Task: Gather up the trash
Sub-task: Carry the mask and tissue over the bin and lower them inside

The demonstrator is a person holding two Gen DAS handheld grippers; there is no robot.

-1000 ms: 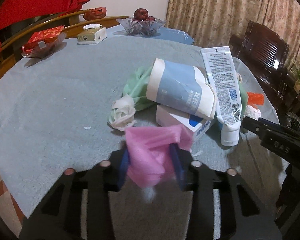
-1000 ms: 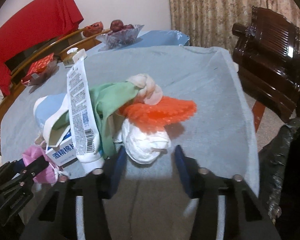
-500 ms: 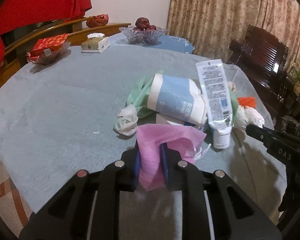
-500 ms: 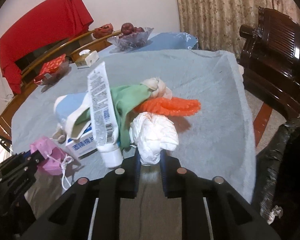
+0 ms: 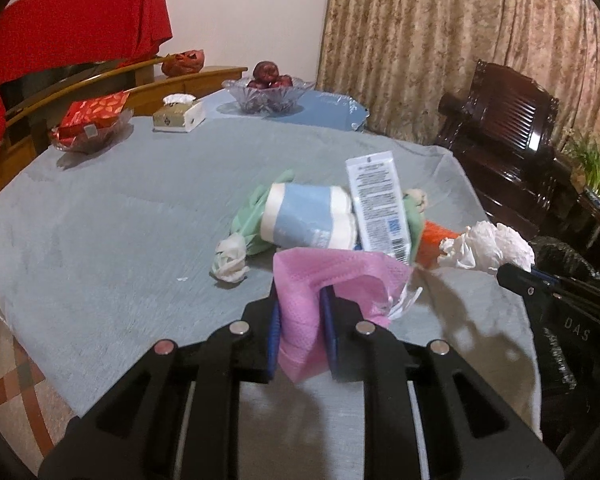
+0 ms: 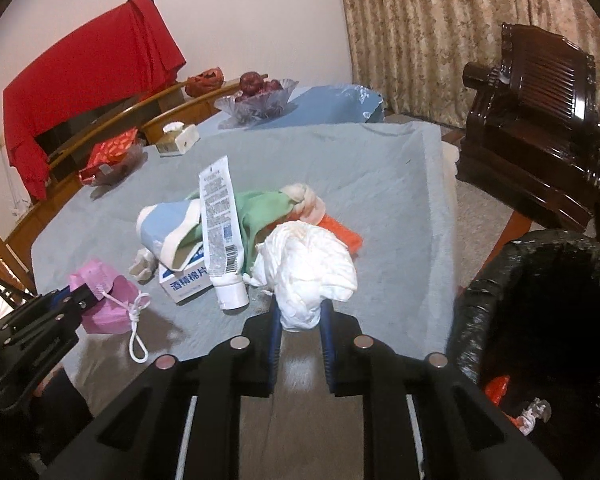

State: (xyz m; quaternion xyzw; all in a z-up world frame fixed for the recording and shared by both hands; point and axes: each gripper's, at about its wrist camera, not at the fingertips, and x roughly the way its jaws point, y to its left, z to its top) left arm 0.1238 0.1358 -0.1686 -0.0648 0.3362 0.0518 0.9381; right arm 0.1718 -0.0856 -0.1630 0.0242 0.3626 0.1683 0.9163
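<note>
From the left wrist, our left gripper (image 5: 300, 320) has just closed and now pinches the pink mask (image 5: 328, 280), lifted clear of the grey tablecloth (image 5: 120, 220), the trash pile at twelve o'clock.

From the right wrist, our right gripper (image 6: 300, 320) has likewise just closed on the white tissue wad (image 6: 308, 268); the black-lined bin (image 6: 540, 300) sits at three o'clock. We judge the mask's dangling loop (image 6: 136, 332) could snag the tube (image 6: 220, 232), and the loosely held wad could slip free.

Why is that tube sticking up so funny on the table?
The tube isn't lying flat: it leans cap-down against a heap of trash, propped on a small box and a rolled packet. Nothing looks spilled.
</note>
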